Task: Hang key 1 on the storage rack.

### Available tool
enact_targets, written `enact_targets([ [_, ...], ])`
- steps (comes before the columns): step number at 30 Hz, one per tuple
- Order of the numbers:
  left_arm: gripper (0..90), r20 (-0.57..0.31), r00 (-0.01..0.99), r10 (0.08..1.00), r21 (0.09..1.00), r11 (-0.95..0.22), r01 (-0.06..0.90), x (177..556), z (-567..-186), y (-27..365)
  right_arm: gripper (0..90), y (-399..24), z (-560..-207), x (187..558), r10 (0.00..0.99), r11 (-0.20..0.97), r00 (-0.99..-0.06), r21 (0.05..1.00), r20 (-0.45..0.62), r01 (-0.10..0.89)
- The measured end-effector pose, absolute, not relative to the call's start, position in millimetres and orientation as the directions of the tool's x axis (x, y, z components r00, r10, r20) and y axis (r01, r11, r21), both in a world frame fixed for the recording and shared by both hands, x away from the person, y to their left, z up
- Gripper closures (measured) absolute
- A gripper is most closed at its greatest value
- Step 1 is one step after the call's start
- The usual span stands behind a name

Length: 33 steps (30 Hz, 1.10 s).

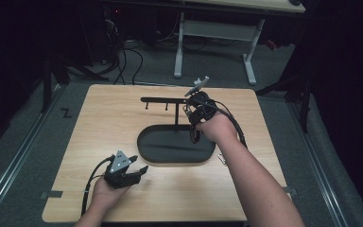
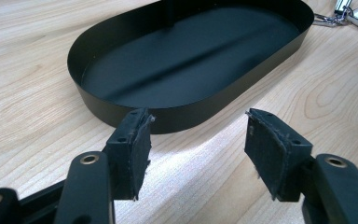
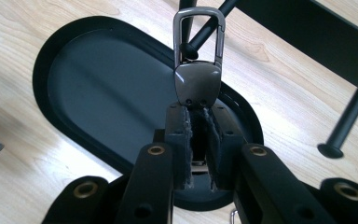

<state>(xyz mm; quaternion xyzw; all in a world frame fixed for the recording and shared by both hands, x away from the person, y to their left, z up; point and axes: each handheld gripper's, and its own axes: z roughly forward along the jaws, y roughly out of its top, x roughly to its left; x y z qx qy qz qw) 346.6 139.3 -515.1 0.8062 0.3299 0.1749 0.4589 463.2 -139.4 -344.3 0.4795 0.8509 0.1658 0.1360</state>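
A black oval tray [image 1: 170, 147] lies mid-table, with a black hook rack [image 1: 164, 100] on a post rising from its far side. My right gripper [image 1: 192, 116] hovers over the tray's right half, beside the post, shut on a metal carabiner key clip [image 3: 199, 51]. The clip's loop stands around the knobbed tip of a rack peg [image 3: 204, 31]. My left gripper [image 1: 139, 164] rests on the table at the tray's near left. In the left gripper view its pads [image 2: 135, 144] stand wide apart with nothing between them, facing the tray's wall [image 2: 186, 116].
A bunch of keys [image 1: 221, 158] lies on the wood just right of the tray, also seen as keys [image 2: 354, 14] in the left gripper view. Another rack peg [image 3: 349, 116] hangs to the right of my right gripper [image 3: 198, 116]. The tray floor [image 3: 102, 88] is bare.
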Motion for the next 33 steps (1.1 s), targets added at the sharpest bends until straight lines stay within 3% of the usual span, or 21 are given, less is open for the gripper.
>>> enact_targets([
  [33, 40.9, -0.023, 0.728, 0.685, 0.849, -0.371, 0.375, 347.7, -516.8, 138.3, 77.7, -138.2, -358.7, 480.4, 0.888, 0.436, -0.455, 0.423, -0.063, 0.794],
])
